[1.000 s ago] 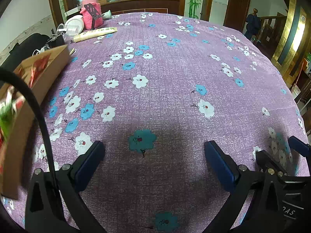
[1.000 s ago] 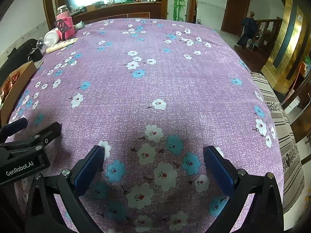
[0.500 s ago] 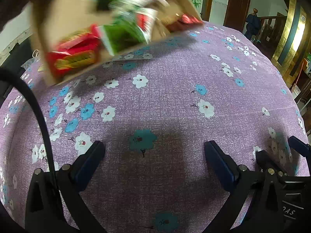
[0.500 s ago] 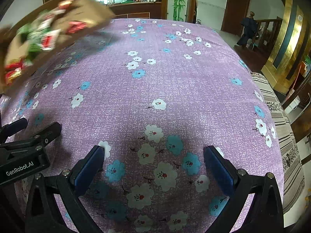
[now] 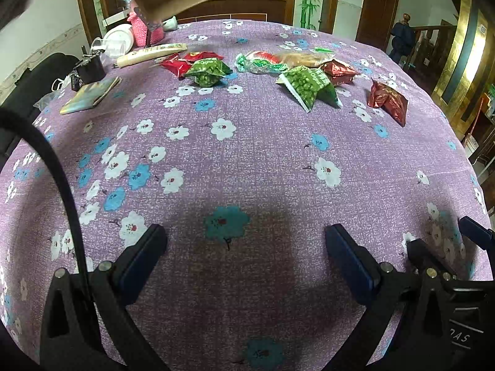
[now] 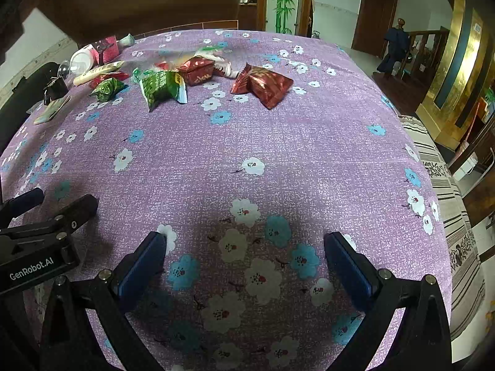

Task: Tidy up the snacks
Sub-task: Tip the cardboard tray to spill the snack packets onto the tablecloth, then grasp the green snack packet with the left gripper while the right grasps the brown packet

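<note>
Snack packets, scattered flat across far tablecloth: green pea bag (image 5: 206, 72) far left; larger green bag (image 5: 309, 85) centre; dark red packets (image 5: 388, 100) right; small red packets (image 5: 176, 65) leftmost.

Soft daylight falls across the purple tablecloth (image 5: 263, 142), with dark soft-edged shadows on its near part. Beyond its far edge, a brown blurred shape (image 6: 139, 0) looms; gold panels (image 6: 448, 71) glare at right; fisheye bending curves the cloth's edges

The brown box (image 6: 139, 0) above the far edge of my table is cut by the top edge. Snack packets (image 6: 210, 54) under it are blurred; I cannot read their print.
</note>
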